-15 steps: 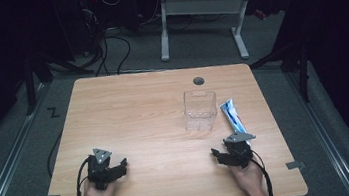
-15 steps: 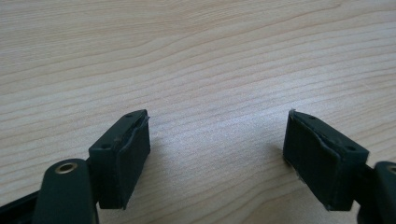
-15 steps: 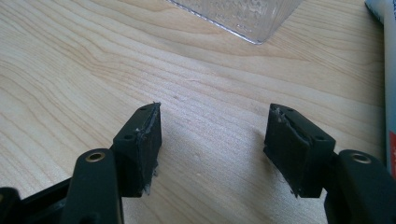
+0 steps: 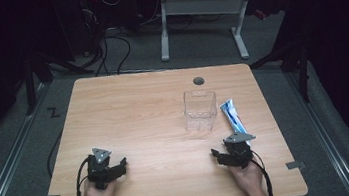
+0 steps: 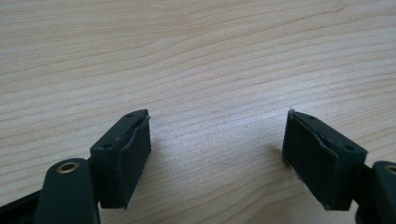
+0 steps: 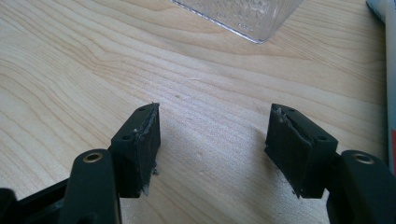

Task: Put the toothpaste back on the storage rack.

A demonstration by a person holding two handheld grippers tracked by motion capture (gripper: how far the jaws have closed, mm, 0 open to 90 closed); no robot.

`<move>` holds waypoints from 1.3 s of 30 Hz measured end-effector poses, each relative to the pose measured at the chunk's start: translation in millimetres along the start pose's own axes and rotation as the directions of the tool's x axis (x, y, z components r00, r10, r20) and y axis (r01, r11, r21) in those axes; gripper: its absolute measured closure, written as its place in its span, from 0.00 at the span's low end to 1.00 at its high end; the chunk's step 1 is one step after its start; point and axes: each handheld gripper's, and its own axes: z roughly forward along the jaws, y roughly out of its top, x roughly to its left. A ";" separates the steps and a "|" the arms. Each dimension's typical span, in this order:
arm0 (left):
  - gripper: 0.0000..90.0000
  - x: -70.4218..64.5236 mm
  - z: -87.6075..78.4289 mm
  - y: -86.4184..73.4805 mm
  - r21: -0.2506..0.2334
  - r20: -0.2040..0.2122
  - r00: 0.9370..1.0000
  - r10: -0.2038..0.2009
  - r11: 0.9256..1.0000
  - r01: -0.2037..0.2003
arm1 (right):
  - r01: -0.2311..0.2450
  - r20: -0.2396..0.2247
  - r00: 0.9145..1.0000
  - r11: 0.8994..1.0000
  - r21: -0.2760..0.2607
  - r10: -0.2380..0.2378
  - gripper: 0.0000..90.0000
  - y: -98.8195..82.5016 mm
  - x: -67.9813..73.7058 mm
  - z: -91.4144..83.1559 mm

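A clear plastic box [image 4: 200, 110] stands upright on the wooden table [image 4: 134, 113], right of centre. Beside it to the right lies a blue and white tube [image 4: 231, 116]. My right gripper [image 4: 219, 154] rests near the front edge, just in front of the tube, open with bare wood between its jaws [image 6: 212, 140]. Its view catches the box's base [image 6: 243, 18] ahead and the tube's edge [image 6: 388, 60] at the right. My left gripper [image 4: 120, 165] sits at the front left, also open over bare wood [image 5: 217, 149].
A round cable hole [image 4: 198, 81] is in the table's far edge. Behind the table stand a white desk frame [image 4: 200, 19] and loose cables [image 4: 115, 45] on the grey floor. Tape marks [image 4: 295, 165] sit at the front corners.
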 end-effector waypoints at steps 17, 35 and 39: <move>0.26 -2.2 -0.2 -0.3 0.004 0.016 0.999 0.030 1.000 -0.030 | 0.004 -0.004 1.000 1.000 0.000 -0.004 0.40 0.0 -1.5 -0.2; 0.26 -1.9 -0.4 -0.4 0.004 0.020 1.000 0.023 1.000 -0.024 | -0.051 0.018 0.999 0.999 -0.005 0.051 0.44 1.6 -11.2 -6.3; 0.26 -1.9 -0.4 -0.4 0.004 0.020 1.000 0.024 1.000 -0.024 | -0.043 0.020 0.999 0.999 -0.011 0.043 0.45 5.0 -11.8 -13.1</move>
